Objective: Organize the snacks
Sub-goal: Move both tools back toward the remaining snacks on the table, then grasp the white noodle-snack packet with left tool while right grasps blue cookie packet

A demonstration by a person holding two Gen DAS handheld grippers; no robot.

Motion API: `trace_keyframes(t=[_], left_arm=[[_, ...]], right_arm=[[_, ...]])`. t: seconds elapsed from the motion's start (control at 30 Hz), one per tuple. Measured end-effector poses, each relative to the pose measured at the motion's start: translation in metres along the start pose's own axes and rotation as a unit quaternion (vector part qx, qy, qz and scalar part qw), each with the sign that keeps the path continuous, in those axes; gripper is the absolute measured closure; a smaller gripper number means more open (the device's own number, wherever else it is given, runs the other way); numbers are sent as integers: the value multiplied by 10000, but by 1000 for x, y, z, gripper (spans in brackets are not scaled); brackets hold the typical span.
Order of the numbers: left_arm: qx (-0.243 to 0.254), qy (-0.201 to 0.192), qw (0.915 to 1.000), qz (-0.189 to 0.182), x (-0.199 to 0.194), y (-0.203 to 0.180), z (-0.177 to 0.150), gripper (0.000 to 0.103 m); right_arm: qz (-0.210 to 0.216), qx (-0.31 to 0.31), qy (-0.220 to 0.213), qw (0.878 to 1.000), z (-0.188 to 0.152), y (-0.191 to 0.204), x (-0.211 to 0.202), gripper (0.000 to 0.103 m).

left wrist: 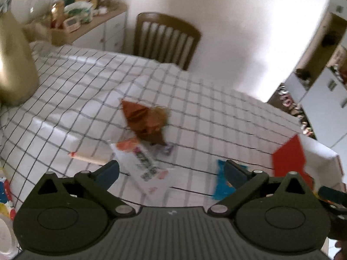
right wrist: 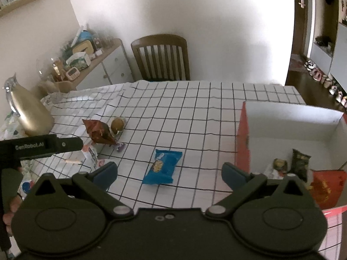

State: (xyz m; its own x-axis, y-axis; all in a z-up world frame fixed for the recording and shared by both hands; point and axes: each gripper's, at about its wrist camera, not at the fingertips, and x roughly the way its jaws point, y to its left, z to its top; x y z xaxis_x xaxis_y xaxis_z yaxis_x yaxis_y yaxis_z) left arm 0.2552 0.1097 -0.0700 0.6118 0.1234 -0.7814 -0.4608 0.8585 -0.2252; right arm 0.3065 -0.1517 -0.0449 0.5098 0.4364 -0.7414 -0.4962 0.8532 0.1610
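Blue cookie packet [right wrist: 162, 166] flat on cloth; brown bag [right wrist: 98, 132] crumpled.

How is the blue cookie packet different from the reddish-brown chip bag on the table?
The blue cookie packet is bright blue with a cookie picture; the reddish-brown chip bag is dark and shiny. The blue packet lies flat and smooth, alone; the chip bag is crumpled and sits among other snacks. The blue packet is nearer the red box. Both lie on the checked tablecloth, outside the box.

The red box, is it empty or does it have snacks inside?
Not empty. The red box is open on top, with a dark snack bag and other packets on its floor.
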Motion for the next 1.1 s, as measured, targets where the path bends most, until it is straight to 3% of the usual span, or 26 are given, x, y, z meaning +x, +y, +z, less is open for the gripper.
trace_keyframes(t=[0.27, 0.5, 0.87, 1.0, 1.1], left_arm=[[-424, 409, 9975, 385, 46, 28, 7, 0], [-892, 649, 9927, 482, 80, 42, 11, 0], [-1073, 828, 9883, 702, 107, 39, 6, 2], [-1092, 890, 9875, 706, 113, 37, 6, 10], [-1156, 958, 9865, 657, 116, 36, 4, 24]], right_arm=[[-255, 155, 341, 9990, -1, 20, 49, 3], [-442, 178, 648, 9968, 1, 33, 89, 11], [-888, 329, 1063, 9898, 2, 37, 143, 18], [-1020, 329, 1132, 9878, 2, 38, 155, 21], [-1012, 381, 1191, 9870, 2, 38, 162, 25]])
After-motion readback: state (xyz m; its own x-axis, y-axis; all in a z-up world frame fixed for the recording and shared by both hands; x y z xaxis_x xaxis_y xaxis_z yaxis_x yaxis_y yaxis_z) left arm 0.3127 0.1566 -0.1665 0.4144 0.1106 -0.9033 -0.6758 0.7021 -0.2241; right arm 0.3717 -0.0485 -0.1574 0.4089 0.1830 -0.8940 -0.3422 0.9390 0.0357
